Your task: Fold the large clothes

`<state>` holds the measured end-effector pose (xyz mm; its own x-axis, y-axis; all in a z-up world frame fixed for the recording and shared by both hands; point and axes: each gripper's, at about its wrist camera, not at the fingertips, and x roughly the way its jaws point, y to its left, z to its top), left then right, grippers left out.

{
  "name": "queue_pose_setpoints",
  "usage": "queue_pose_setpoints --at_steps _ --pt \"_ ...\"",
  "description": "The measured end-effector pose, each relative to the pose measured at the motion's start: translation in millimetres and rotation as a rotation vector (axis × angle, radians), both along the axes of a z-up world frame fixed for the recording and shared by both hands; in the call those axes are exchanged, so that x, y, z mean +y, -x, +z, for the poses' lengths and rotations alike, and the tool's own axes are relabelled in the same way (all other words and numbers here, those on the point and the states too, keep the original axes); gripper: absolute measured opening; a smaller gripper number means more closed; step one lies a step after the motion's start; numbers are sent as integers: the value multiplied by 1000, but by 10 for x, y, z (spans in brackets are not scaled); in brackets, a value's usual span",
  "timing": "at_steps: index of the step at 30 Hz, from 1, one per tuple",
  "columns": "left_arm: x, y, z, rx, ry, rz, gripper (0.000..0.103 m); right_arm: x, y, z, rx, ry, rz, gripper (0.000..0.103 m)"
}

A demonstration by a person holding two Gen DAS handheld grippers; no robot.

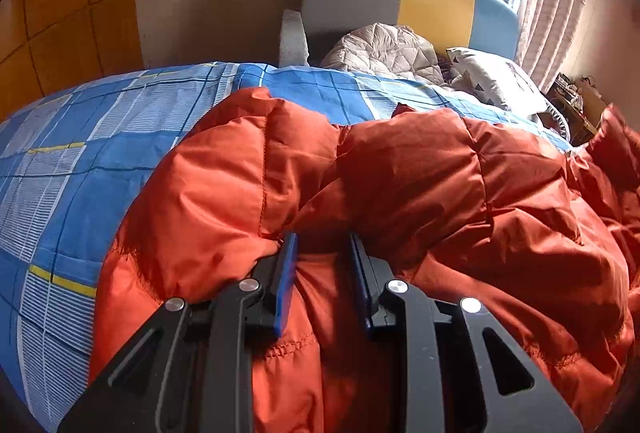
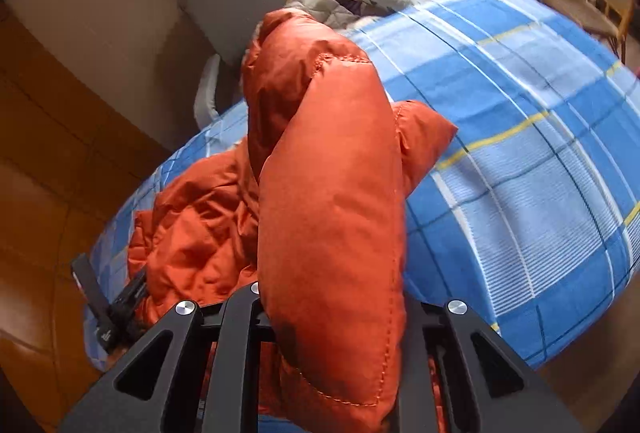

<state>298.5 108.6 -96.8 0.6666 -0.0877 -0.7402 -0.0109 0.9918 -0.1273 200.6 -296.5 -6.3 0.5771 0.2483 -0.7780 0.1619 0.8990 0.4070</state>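
An orange padded jacket [image 1: 400, 185] lies crumpled on a bed covered by a blue checked bedspread [image 1: 80, 161]. The left gripper [image 1: 324, 245] points down into the jacket's near edge; a fold of orange fabric is pinched between its blue pads [image 1: 288, 273], so the gripper is clamped on the jacket. The right gripper [image 2: 336, 313] is largely hidden by a puffy section of the same jacket that rises straight ahead of it, standing clear of the bedspread; its fingertips cannot be seen, yet the fabric emerges from between the black finger frames, so it grips the jacket. Beyond both tools, at the head of the bed, lie a white pillow [image 1: 492, 77] and a grey quilted garment [image 1: 384, 49].
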Motion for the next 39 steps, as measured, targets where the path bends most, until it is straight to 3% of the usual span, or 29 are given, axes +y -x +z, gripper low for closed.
queue_pose_setpoints --at_steps 7,19,32,39 --pt "7 3 0 -8 7 -14 25 498 -82 238 -41 48 62 17" --pt "52 8 -4 -5 46 -25 25 1254 -292 300 -31 6 91 17" --pt "165 27 -3 4 117 -45 25 2036 -543 35 16 36 155 17" --pt "298 46 8 18 170 -79 25 2085 -593 -88 16 16 180 23"
